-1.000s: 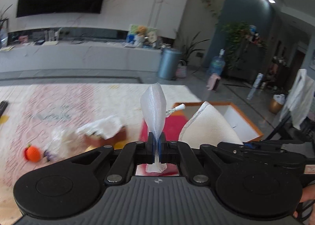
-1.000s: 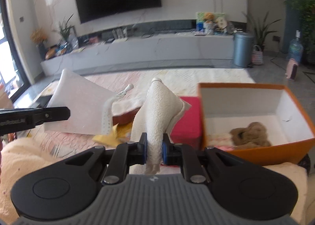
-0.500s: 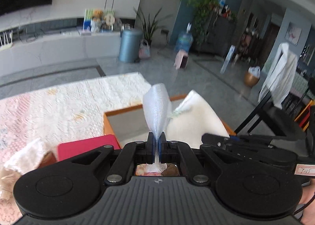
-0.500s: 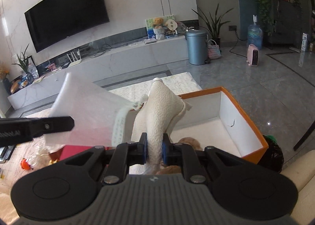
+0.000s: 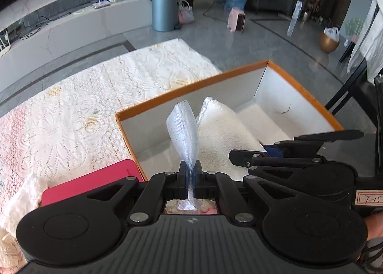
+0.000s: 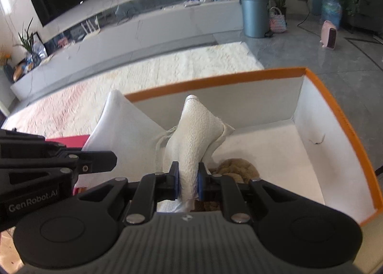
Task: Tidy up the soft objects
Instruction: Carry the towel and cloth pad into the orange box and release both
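- Orange box [image 6: 340, 116], big, stiff-walled, white inside, sitting on the lace-covered desk [image 5: 71, 111]; brown plush toy [image 6: 237, 168] already lying on its floor.
- White cloth [image 6: 198, 135], pebbly weave, limp and light, held over the box's open top; looks set to sag and drape on release, best taken at a bunched fold.
- Sheer mesh strip [image 5: 184, 130], pale blue-white, featherlight and floppy, standing up in a soft loop above the box's near wall; apparently joined to the same cloth.
- Right gripper [image 6: 188, 179]: jaws pinching the thick bunch of cloth.
- Left gripper [image 5: 190, 178]: jaws pressed nearly together on the thin mesh.
- Red flat item [image 5: 91, 185] just beside the box.
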The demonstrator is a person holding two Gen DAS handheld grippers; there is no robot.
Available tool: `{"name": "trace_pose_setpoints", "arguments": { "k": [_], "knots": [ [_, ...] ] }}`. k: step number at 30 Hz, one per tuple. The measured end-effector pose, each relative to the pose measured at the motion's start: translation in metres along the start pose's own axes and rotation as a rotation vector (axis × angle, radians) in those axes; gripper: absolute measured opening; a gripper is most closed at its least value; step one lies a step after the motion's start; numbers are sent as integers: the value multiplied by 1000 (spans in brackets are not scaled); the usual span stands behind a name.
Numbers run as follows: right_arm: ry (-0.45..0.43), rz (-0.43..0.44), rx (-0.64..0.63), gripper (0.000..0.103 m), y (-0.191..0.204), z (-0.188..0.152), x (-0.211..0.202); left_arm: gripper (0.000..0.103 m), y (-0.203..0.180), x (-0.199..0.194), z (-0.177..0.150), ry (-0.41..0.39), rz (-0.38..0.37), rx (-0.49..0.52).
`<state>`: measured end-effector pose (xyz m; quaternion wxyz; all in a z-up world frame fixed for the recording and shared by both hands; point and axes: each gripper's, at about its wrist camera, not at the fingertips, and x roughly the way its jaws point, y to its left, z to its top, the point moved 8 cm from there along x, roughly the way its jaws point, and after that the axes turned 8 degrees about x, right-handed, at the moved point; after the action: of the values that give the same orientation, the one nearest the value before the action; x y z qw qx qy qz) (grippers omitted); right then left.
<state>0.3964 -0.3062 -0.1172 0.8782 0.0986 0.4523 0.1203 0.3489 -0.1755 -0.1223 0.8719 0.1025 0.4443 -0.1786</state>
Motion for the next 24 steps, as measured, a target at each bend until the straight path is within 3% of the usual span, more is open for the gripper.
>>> {"name": "trace_pose_setpoints", "arguments": {
  "k": [13, 20, 24],
  "knots": [
    [69, -26, -104, 17, 2, -4, 28, 7, -5, 24, 4, 71, 30, 80],
    [72, -44, -147, 25, 2, -6, 25, 22, -2, 23, 4, 69, 54, 79],
    [56, -52, -175, 39, 2, -1, 15, 36, 4, 12, 7, 37, 73, 58]
  ]
}}
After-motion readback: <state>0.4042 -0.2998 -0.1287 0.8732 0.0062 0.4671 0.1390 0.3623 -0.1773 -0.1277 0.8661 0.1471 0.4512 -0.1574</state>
